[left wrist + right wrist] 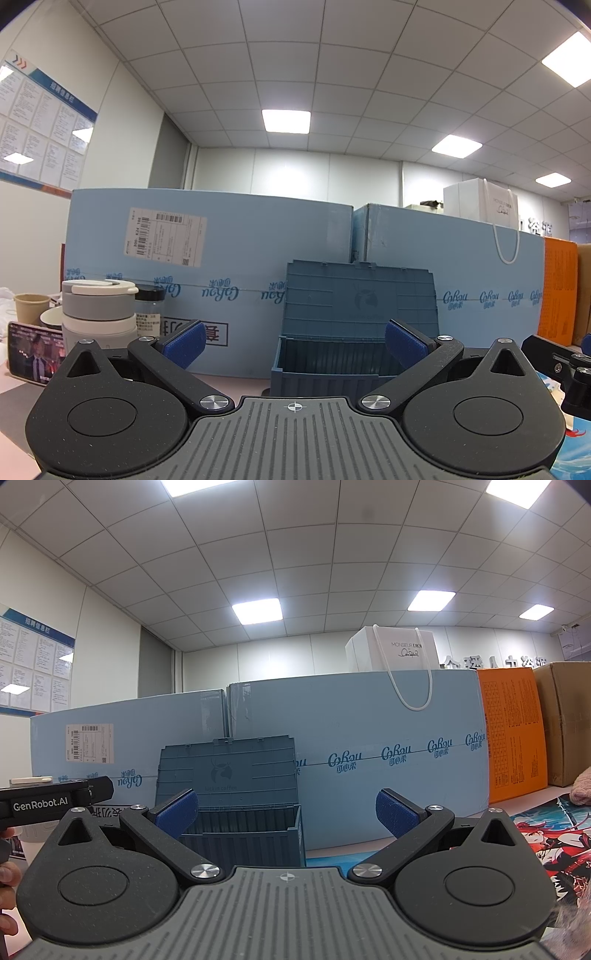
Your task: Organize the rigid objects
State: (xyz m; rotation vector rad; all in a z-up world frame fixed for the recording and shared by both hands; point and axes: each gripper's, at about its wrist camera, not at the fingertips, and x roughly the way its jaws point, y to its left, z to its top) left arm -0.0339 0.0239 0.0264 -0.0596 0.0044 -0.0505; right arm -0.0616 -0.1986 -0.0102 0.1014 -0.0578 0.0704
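A blue plastic crate (325, 363) with its hinged lid (360, 295) standing up rests on the table, straight ahead in the left wrist view. My left gripper (293, 343) is open in front of the crate, with nothing between its blue pads (184, 341). In the right wrist view the same crate (240, 840) lies ahead and slightly left. My right gripper (286, 814) is open and holds nothing; its left pad (177, 812) overlaps the crate's front. The crate's inside is hidden from both views.
Large light-blue cartons (221, 280) wall off the back, with a white gift bag (393, 650) on top. An orange box (511, 734) and a brown carton (567, 723) stand at right. A grey-white stacked container (98, 312), a jar (149, 310), a paper cup (31, 306) and a phone (35, 352) sit at left.
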